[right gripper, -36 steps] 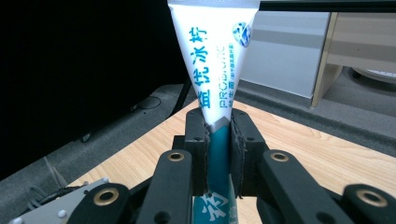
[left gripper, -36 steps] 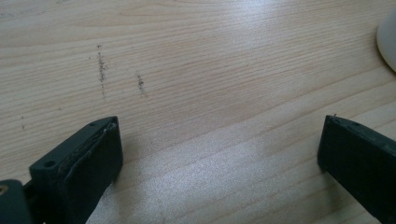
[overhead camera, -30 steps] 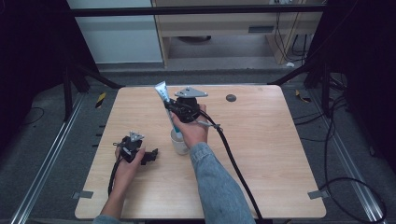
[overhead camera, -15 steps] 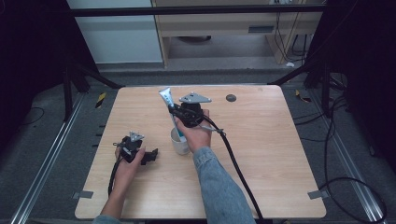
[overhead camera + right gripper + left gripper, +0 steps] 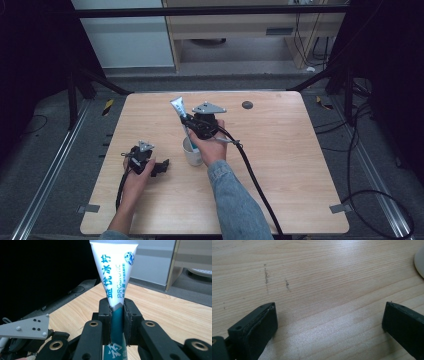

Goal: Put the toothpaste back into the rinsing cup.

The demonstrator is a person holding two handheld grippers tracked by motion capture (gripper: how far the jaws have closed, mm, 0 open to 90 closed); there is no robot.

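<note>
Keep right gripper (image 5: 186, 121) clamped on white-and-teal toothpaste tube (image 5: 115, 277), upright over small white cup (image 5: 192, 155); lower straight. Left gripper (image 5: 161, 167): 2 jaws apart, idle on light wooden table (image 5: 280, 150).

open table (image 5: 300, 165) right of cup (image 5: 192, 155)

In the right gripper view, the toothpaste tube (image 5: 115, 280) is cut off at twelve o'clock, its lower part hidden between the jaws. In the left gripper view, a white cup (image 5: 420, 262) is cropped at three o'clock.
</note>
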